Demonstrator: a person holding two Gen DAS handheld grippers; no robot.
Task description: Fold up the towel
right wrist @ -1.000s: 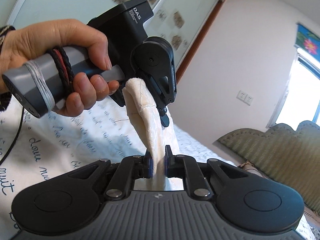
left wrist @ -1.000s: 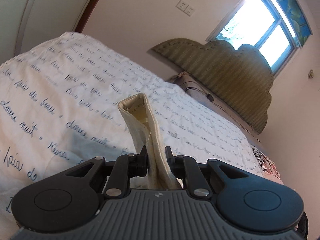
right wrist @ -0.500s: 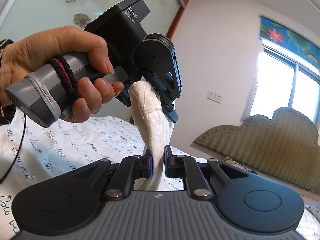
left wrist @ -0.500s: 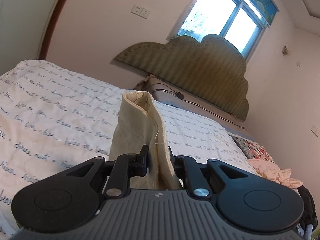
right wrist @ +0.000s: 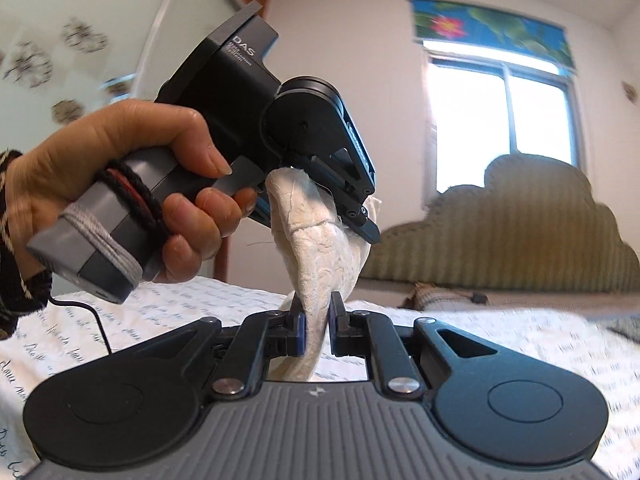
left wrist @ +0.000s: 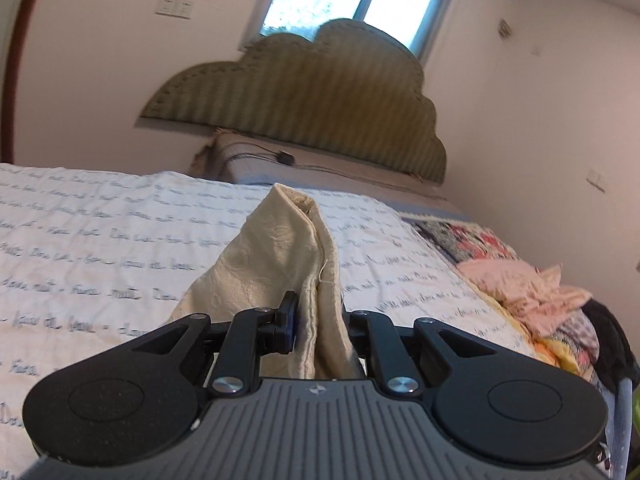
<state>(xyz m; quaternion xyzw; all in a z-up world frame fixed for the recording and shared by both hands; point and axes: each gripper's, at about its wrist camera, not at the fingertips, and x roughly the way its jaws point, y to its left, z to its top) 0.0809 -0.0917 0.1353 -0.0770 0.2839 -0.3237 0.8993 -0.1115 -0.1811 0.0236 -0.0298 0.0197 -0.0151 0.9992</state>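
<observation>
I see both tongs clenched on the towel (right wrist: 320,248). My left gripper (left wrist: 316,316) pinches one bunched edge. My right gripper (right wrist: 318,330) pinches another just below it.

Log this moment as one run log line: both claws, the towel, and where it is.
left claw: shut on cream cotton towel | right claw: shut on same towel | towel: held up between both claws above script-printed white bedspread | fold: not yet laid down

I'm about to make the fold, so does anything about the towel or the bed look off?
A loose thread hangs from the towel's hem near the left gripper. Crumpled clothes sit at the bed's far edge. Nothing else stands out.
</observation>
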